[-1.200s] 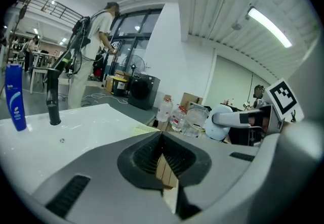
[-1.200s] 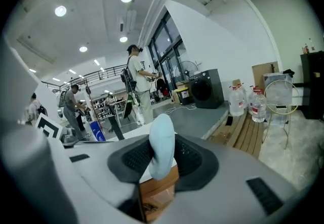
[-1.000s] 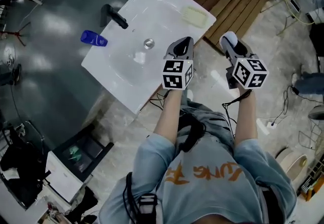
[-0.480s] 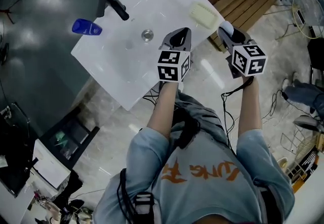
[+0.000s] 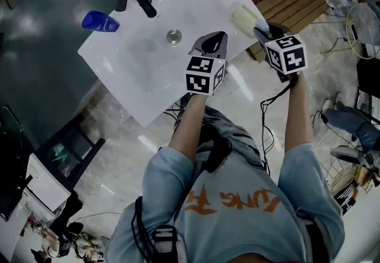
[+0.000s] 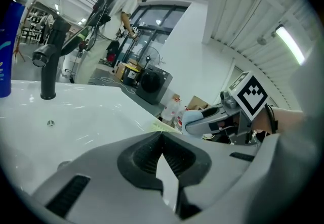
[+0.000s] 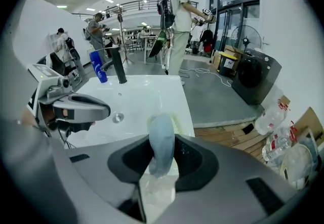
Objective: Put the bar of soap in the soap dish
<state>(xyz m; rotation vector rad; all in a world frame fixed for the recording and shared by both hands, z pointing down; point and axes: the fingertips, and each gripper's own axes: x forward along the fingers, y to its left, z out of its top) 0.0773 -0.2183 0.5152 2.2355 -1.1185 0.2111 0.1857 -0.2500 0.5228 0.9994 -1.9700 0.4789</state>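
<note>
Soap bar (image 7: 162, 137) | gripped in right tongs (image 7: 161, 160) | beside soap dish (image 5: 242, 18)

Pale-blue soap (image 7: 161, 137), pale-yellow dish (image 5: 243, 18), blue bottle (image 5: 100, 21) (white sink (image 5: 136, 78))

In the right gripper view the bar of soap (image 7: 162, 139) hides most of the soap dish (image 7: 175, 121). The left gripper view's edge crops the blue bottle (image 6: 6, 51).

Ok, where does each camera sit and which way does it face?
Head view: on the person's head, steeply down at sink; both forearms show.
Left gripper view: on left gripper, across sink toward faucet; right gripper shows.
Right gripper view: on right gripper, over its bar of soap; left gripper shows.
Gripper views share the faucet.
</note>
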